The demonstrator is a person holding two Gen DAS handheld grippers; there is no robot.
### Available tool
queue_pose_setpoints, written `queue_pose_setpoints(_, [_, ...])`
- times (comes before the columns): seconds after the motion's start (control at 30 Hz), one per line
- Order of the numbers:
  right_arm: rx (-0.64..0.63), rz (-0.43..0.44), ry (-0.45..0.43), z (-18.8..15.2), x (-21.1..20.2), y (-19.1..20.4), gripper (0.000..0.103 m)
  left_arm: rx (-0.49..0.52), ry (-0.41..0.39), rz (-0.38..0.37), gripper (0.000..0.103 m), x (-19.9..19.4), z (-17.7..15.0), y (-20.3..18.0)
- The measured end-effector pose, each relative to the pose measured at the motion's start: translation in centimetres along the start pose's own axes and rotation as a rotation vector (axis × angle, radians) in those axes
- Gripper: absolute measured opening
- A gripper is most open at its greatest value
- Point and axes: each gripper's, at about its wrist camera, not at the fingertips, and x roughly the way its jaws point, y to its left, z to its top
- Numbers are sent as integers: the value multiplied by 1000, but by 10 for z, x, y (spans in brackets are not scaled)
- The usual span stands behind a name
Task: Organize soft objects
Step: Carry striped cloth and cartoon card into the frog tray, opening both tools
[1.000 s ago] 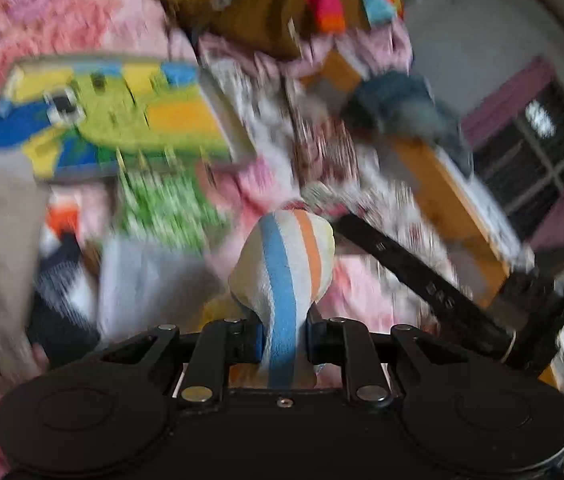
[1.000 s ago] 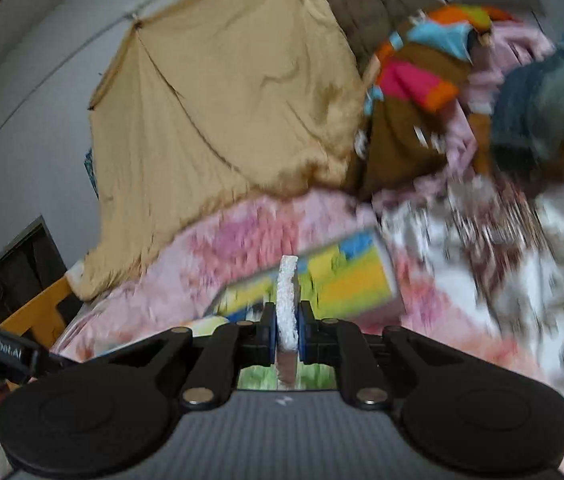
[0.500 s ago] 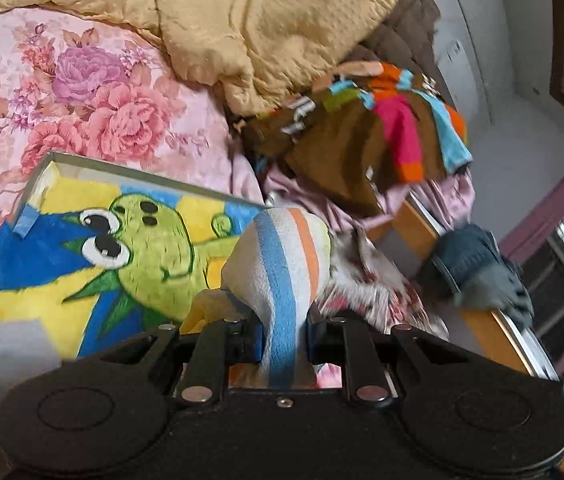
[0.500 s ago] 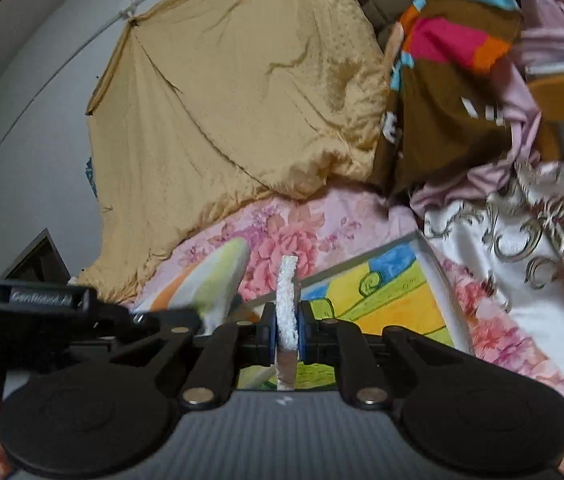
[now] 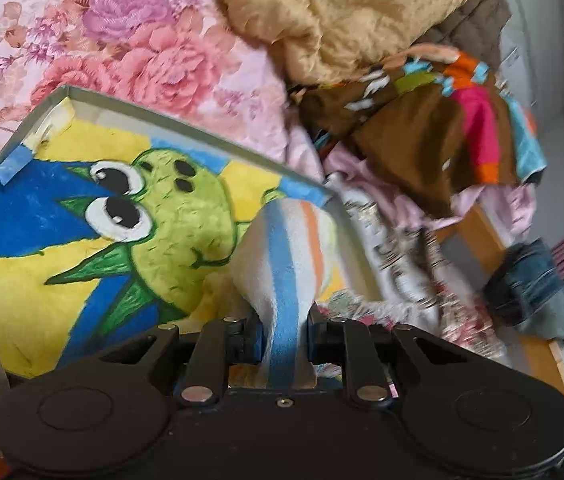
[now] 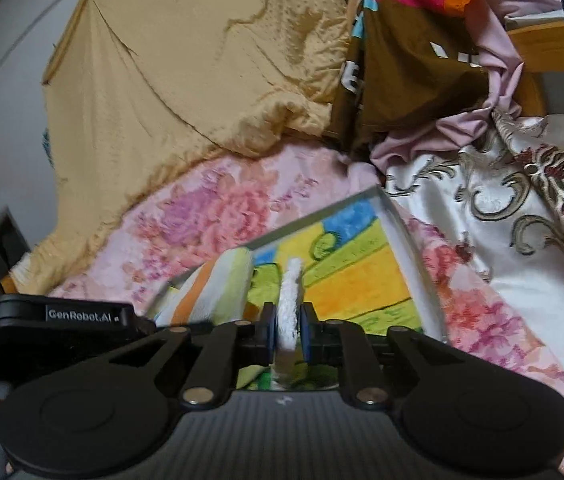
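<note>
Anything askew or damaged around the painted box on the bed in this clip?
Yes: the painted box has blue tape peeling at its far-left corner, and the lining there looks torn. Behind it, clothes lie heaped unfolded. Both grippers clamp cloth normally.

Both wrist views close above the bed, perhaps tilted down, sharing painted tray (image 5: 186, 128) (image 6: 397, 236)

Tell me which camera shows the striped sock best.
The left wrist view. There the striped sock sits centred, pinched in the left gripper, with its blue and orange stripes clear above the painted box. The right wrist view catches only the sock's bulging end from the side, at the left edge of the box.
</note>
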Motion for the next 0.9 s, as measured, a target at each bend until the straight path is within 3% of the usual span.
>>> queue_pose_setpoints(0.13, [-23,-30,13,-2,2,0,30,15,55,100,22,13,-2,0])
queue_pose_setpoints(0.23, [-29,-49,19,-2,2,0,42,12,55,128,24,16,-6,0])
queue_pose_setpoints(0.3, [-39,-63,20,-1,1,0,56,14,48,141,28,16,-7,-2])
queue_pose_setpoints(0.37, [-49,-78,26,1,0,1,62,25,44,157,29,16,-8,-4])
queue_pose_setpoints(0.6, [-70,-128,23,9,-9,-2,88,23,31,184,65,7,-8,-8])
queue_pose_setpoints(0.8, [-76,-129,13,17,-23,-3,99,-17,-5,180,85,-10,-10,-8])
queue_pose_setpoints(0.9, [-90,-125,6,20,-36,0,102,-50,-31,172,87,-23,-12,-9])
